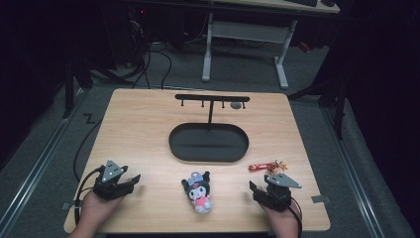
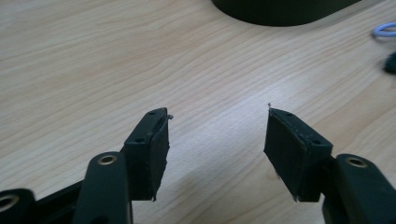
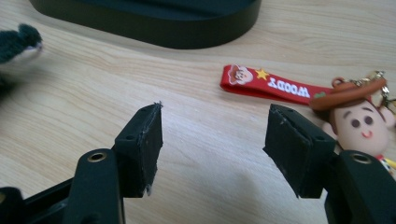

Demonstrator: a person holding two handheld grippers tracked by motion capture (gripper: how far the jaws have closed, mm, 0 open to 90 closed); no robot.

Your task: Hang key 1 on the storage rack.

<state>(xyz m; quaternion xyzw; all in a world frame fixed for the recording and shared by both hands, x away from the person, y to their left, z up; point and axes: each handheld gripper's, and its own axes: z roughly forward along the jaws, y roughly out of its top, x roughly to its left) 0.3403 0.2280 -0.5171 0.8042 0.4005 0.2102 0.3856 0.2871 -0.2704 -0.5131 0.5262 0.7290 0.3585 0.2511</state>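
Nothing is hung yet: my left gripper [image 1: 130, 179] and right gripper [image 1: 253, 189] rest low in frame, jaws wide and empty, plush [image 1: 198, 191] and keychain [image 1: 268, 166] below the stand [image 1: 212, 99].

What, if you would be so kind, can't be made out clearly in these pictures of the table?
- Small grey object hanging on the black T-shaped rack: too small in the high view to identify.
- Dark plush doll in a pink dress: blurred and cut by the left edge of the right gripper view.
- Cowboy figure keychain on a red strap: body cut by that view's right edge, partly behind a jaw.
- Pale ring: cut by the left gripper view's right edge.
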